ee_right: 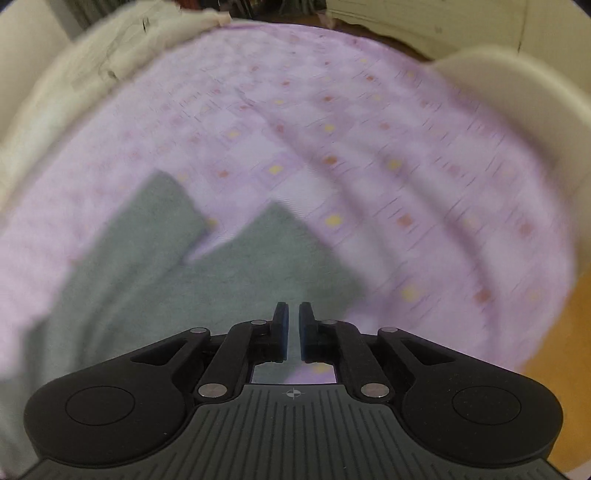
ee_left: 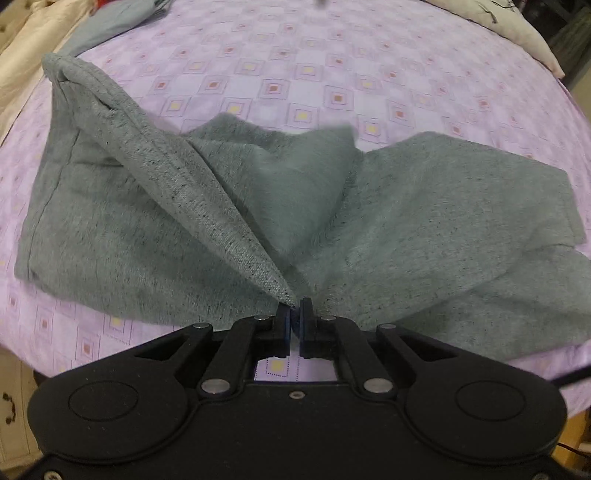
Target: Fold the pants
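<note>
1. Left wrist view: the left gripper [ee_left: 295, 308] has its fingers [ee_left: 283, 325] clenched almost together, with a corner of the grey-green pants [ee_left: 424, 229] pinched between the blue pads.
2. From that pinched corner a taut ridge of cloth rises up and to the left, ending in a folded hem near the upper left of the view.
3. The rest of the pants lies spread on the bed [ee_left: 332, 74], which is covered in a lilac sheet printed with small squares. One broad part lies to the left of the ridge and another stretches away to the right, with a rumpled hollow between them.
4. A cream cover [ee_left: 22, 74] is bunched at the left edge of the bed, and a pale pillow [ee_left: 524, 33] sits at the far right corner.
5. Right wrist view: the picture is badly smeared. The right gripper [ee_right: 293, 314] shows a narrow gap between its fingers [ee_right: 281, 325], and nothing appears to be caught between the pads, so it looks released.
6. The fingers hang above the pants [ee_right: 229, 295], which fill the lower left of this view; two grey-green ends reach up onto the lilac sheet, with a notch of sheet between them.
7. Whether the fingertips touch the cloth below cannot be told through the blur.
8. A cream rounded shape [ee_right: 517, 122] stands at the right, beside the bed [ee_right: 406, 147].
</note>
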The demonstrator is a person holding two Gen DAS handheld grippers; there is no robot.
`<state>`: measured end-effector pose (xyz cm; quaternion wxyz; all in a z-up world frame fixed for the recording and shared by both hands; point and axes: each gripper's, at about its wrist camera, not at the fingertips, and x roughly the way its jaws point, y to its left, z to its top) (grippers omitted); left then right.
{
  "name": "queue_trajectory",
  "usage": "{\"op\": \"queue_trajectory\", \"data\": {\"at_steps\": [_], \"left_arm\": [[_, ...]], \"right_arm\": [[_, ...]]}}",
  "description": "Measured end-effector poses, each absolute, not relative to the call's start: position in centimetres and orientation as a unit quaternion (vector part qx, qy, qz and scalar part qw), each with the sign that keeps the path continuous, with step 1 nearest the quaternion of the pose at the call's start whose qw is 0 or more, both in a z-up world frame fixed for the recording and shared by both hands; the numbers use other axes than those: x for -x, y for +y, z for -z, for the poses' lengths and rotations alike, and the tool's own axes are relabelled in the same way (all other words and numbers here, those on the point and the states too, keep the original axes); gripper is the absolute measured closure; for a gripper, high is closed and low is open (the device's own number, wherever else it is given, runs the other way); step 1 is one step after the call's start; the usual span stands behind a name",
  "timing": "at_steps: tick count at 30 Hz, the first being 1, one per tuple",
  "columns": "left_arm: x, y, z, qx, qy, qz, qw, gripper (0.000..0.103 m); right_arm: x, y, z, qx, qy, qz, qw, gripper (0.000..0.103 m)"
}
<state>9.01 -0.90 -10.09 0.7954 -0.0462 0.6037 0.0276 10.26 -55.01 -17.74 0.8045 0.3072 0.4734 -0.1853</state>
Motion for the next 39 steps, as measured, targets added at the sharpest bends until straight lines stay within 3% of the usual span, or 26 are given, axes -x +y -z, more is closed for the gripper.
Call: {"op": "queue_trajectory", "data": {"at_steps": [3, 8, 15, 23, 24, 25, 30, 35, 39], "left_arm": [[-9.4, -1.3, 9.4, 0.048, 0.589, -0.031, 0.806, 0.098], [-10.3, -1.1, 9.0, 0.049, 0.579, -0.035, 0.813, 0.098], [-10.7, -0.9, 8.3, 0.061, 0.578, -0.044, 0.812, 0.098], [-11.1, -0.3, 8.5, 0.071, 0.579, -0.054, 0.81, 0.098], [-11.2, -0.3, 8.6, 0.069, 0.58, -0.054, 0.81, 0.098], [-11.4, -0.3, 8.7, 0.067, 0.579, -0.054, 0.811, 0.098], [-12.9, -0.6, 5.7, 0.061, 0.529, -0.055, 0.845, 0.099], [-11.3, -1.4, 0.4, 0.047, 0.459, -0.042, 0.886, 0.099], [-8.6, -2.0, 3.4, 0.045, 0.502, -0.03, 0.863, 0.098]], "right_arm": [[-12.6, -54.0, 17.7, -0.303, 0.449, 0.143, 0.828, 0.067], [-19.2, -53.1, 18.6, -0.296, 0.447, 0.107, 0.837, 0.059], [-23.5, -51.8, 21.5, -0.291, 0.514, 0.169, 0.789, 0.057], [-23.5, -51.9, 21.6, -0.329, 0.502, 0.203, 0.774, 0.055], [-23.9, -51.8, 21.5, -0.326, 0.501, 0.194, 0.778, 0.072], [-24.3, -51.7, 21.3, -0.324, 0.497, 0.174, 0.786, 0.095], [-25.1, -51.4, 14.7, -0.29, 0.437, 0.087, 0.847, 0.095], [-19.2, -52.9, 5.2, -0.227, 0.359, 0.067, 0.903, 0.095], [-13.8, -54.8, 6.5, -0.197, 0.396, 0.109, 0.89, 0.095]]}}
